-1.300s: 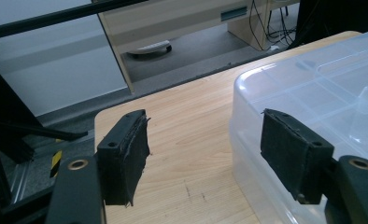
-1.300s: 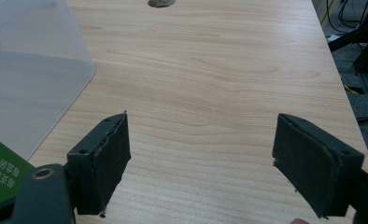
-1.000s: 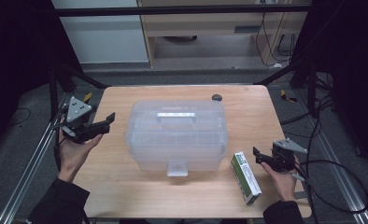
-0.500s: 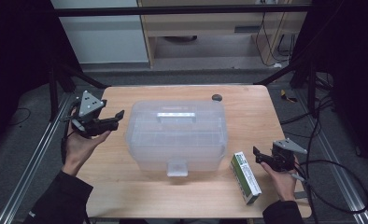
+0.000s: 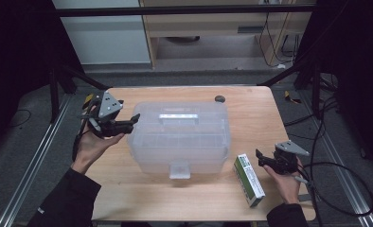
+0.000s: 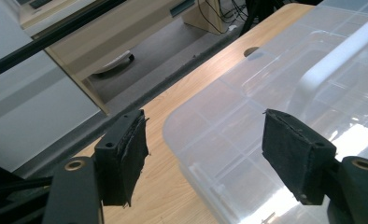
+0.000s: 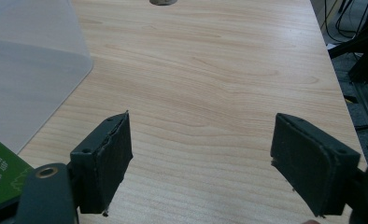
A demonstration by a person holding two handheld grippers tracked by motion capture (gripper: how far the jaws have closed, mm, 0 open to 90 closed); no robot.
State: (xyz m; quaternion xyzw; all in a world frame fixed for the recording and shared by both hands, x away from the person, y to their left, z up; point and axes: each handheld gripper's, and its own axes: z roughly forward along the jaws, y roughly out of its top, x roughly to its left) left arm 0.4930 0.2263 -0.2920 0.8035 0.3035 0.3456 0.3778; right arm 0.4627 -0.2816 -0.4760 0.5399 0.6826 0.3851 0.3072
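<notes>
Just ahead of the left gripper (image 5: pixel 133 121), jaws spread wide with nothing between them, sits the clear plastic box (image 5: pixel 180 137); its near end wall lies almost at the fingertips. Long axis of the box runs straight away from that gripper, across the table, white handle (image 5: pixel 179 117) in line with it, front latch (image 5: pixel 179 170) toward the person. Right gripper (image 5: pixel 259 158), likewise spread and empty, rests farther off, the green carton (image 5: pixel 249 178) between it and the box. Left hand nearer, judged.
</notes>
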